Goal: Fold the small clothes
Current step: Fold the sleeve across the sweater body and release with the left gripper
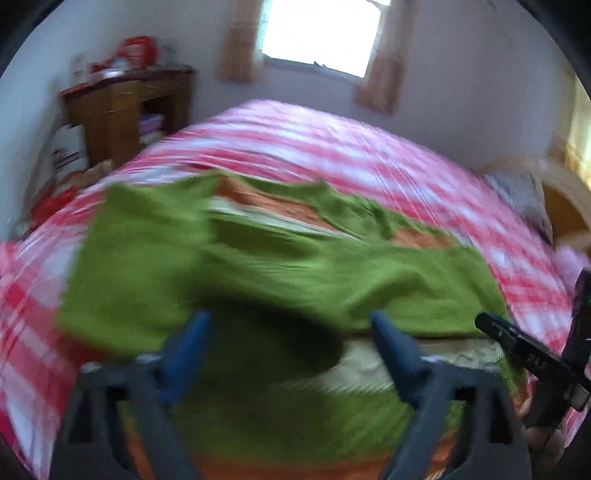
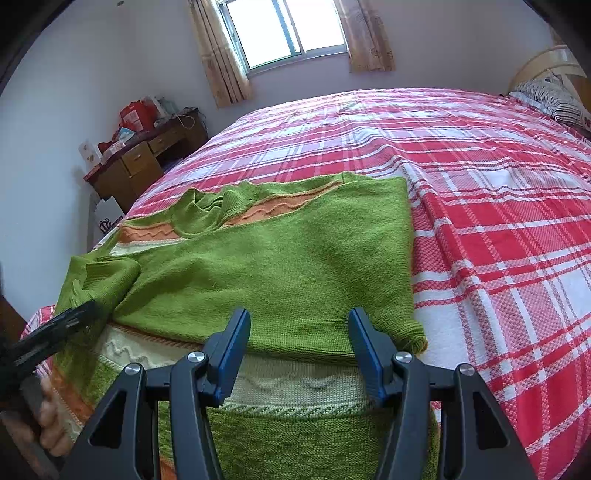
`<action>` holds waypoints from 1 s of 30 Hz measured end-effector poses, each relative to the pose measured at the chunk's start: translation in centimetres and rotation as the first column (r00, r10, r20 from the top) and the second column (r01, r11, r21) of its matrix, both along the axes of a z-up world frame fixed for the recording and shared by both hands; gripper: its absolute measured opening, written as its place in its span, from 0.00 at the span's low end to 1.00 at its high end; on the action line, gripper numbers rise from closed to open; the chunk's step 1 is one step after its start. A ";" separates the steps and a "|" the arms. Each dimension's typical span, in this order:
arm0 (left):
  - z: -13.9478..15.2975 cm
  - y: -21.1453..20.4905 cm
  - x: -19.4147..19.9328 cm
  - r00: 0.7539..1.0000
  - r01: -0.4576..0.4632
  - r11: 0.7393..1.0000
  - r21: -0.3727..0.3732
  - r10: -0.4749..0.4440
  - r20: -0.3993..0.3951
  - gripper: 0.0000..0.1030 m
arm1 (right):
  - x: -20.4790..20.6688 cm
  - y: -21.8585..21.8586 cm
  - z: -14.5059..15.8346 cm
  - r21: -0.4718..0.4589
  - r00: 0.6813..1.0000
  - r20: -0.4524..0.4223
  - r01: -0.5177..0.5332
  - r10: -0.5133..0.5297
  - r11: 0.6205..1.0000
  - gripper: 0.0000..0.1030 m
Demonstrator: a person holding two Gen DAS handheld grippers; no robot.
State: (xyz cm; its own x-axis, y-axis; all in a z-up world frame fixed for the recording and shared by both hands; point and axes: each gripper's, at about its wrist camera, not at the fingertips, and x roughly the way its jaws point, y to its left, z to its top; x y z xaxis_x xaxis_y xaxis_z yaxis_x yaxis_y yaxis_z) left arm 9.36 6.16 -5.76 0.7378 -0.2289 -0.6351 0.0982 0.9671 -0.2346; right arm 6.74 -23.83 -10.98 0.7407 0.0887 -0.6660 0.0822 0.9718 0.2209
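A green knitted sweater (image 2: 280,251) with orange and cream bands lies on the red plaid bed (image 2: 498,229), both sleeves folded across its body. My right gripper (image 2: 301,328) hovers open over the sweater's near part, at the edge of the folded sleeve, with nothing pinched between its blue pads. The left wrist view is blurred. In it my left gripper (image 1: 291,328) stands wide open above the sweater (image 1: 258,266), holding nothing. The right gripper's dark finger (image 1: 517,343) shows at that view's right edge. A hand (image 2: 51,424) holds the left tool at the right wrist view's lower left.
A wooden desk (image 2: 144,162) piled with red bags and boxes stands against the wall to the left of the bed. A window (image 2: 284,29) with curtains is behind the bed. A striped pillow (image 2: 550,96) and a headboard are at the far right.
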 end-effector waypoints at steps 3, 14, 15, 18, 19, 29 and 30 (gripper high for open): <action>-0.8 4.2 -1.6 0.990 -0.140 0.990 -0.020 0.140 0.015 0.92 | 0.6 0.8 0.1 -0.063 0.999 -0.036 0.006 -0.008 0.998 0.56; -4.0 6.9 -2.8 0.965 -0.260 0.963 -0.065 0.262 0.024 0.97 | 2.3 20.5 5.9 -0.247 0.874 0.079 -0.448 0.479 0.859 0.56; -4.0 7.5 -3.2 0.966 -0.253 0.962 -0.103 0.257 0.030 0.97 | 3.1 22.0 5.4 -0.288 0.860 0.052 -0.474 0.508 0.832 0.56; -4.4 8.8 -4.0 0.968 -0.230 0.952 -0.201 0.245 0.052 0.97 | 5.9 25.2 2.9 -0.368 0.843 -0.076 -0.520 0.532 0.771 0.56; -4.2 9.0 -3.7 0.968 -0.230 0.952 -0.204 0.245 0.052 0.97 | 6.8 25.8 2.1 -0.383 0.846 -0.115 -0.522 0.521 0.762 0.56; -4.1 6.8 -2.5 0.964 -0.266 0.963 -0.036 0.266 0.021 1.00 | 7.8 22.3 7.9 -0.023 0.851 0.091 -0.517 0.517 0.855 0.07; -4.0 6.7 -2.5 0.963 -0.269 0.963 -0.033 0.269 0.018 1.00 | 7.7 21.6 8.7 0.007 0.856 0.121 -0.507 0.502 0.862 0.07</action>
